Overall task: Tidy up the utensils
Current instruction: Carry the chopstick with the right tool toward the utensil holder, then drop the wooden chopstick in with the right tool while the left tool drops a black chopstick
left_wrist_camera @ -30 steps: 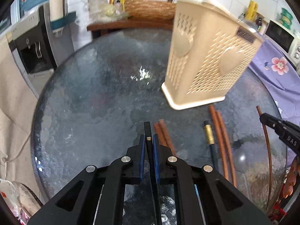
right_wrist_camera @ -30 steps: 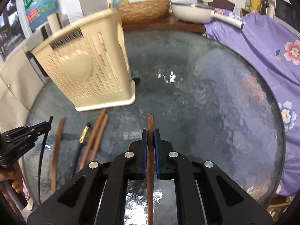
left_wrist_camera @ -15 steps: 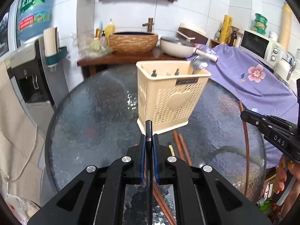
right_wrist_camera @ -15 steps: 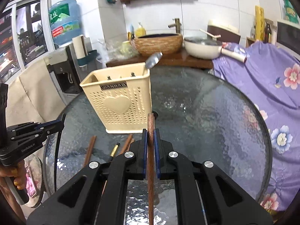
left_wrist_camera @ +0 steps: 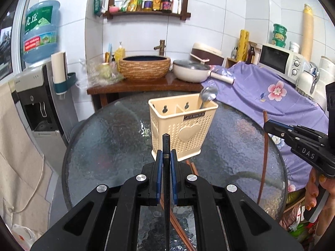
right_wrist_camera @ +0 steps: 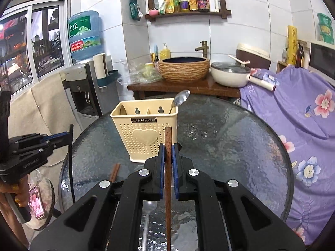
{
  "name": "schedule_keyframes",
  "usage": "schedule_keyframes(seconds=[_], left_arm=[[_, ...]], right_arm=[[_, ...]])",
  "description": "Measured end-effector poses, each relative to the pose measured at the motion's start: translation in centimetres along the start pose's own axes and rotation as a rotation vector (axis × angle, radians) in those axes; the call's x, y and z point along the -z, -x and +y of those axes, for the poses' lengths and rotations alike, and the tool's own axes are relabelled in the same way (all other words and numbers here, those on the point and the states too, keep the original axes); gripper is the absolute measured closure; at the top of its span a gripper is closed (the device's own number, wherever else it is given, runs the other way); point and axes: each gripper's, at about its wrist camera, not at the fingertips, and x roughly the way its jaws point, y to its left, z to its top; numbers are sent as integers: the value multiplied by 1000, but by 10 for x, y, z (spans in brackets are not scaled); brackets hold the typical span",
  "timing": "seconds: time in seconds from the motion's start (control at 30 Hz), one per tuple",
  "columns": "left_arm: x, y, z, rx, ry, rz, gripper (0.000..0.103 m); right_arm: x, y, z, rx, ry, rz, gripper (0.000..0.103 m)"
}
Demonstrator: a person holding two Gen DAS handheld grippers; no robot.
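Note:
A cream plastic utensil holder stands upright on the round glass table, with a metal spoon in its right compartment. My left gripper is shut on a black chopstick, held above the table in front of the holder. My right gripper is shut on a brown wooden chopstick, also raised before the holder. Brown chopsticks lie on the glass by the holder's base. Each gripper shows in the other's view.
A purple flowered cloth covers furniture to the right. Behind the table stands a wooden counter with a woven basin and a white pan. A water dispenser stands at the left. A metal spoon lies under my right gripper.
Both grippers have risen and tilted up from the table with their chopsticks. The holder now appears farther off and upright in view, and the room behind has come into sight.

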Motion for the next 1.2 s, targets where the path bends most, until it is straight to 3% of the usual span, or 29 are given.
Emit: schedule_keyframes(seconds=[0.77,0.93,1.2], left_arm=[[-31,31,-3,19,-4,-115,96],[-48,32,-9,33,-14,-131,96],[-106,50,-14,112,18,-195,96]], right_arm=[[-33,28,4,-22,6,-111,95],[-54,30,9,-44,14,-129,95],[-121,35,15,-103,-6,-176,95]])
